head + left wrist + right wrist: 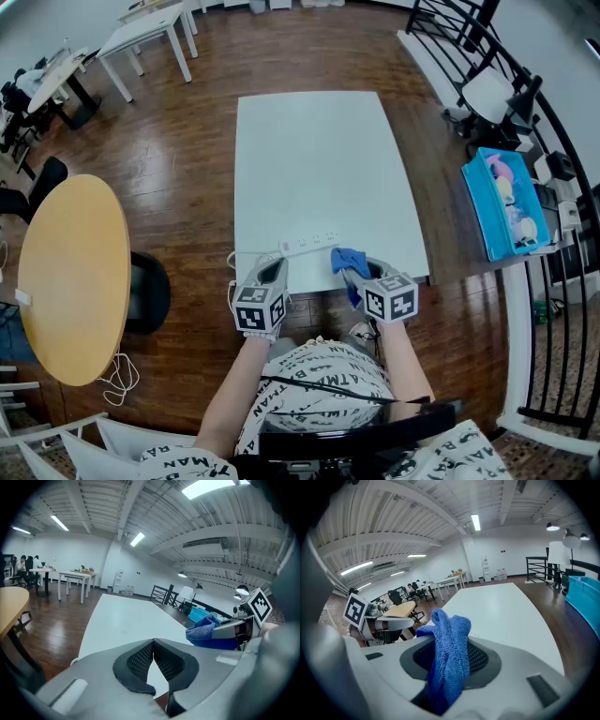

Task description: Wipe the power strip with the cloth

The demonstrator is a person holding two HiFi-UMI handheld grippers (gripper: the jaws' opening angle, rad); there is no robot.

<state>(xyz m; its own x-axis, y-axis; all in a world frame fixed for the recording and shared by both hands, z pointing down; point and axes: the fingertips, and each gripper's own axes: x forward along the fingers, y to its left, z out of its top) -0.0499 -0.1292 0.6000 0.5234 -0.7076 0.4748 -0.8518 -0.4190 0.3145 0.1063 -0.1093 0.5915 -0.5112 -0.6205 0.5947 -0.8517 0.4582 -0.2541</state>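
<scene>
Holds the left tool (152, 641) closed on nothing, pads meeting, low at the near edge of the table (319, 159). Grips the cloth (449, 658) in the right tool (361, 274), with blue folds bunched between the pads and spilling out above and below. Finds the strip (309, 246) flat on the table just beyond both tools, close to that near edge and slightly slanted. Risks shoving the loose strip sideways or off the near edge if wiped with nothing pinning it; probably calls for the closed left tool to press one end down. Risks scraping hard jaw on plastic if too little cloth leads the stroke. May also snag the white cord (231, 272) looping off the left corner. Leaves plenty of bare table beyond the strip for strokes away from the body, but little margin on the near side. Places a blue bin (506, 202) well off to the right and a round table (75, 272) well off to the left, both apart from the work.
</scene>
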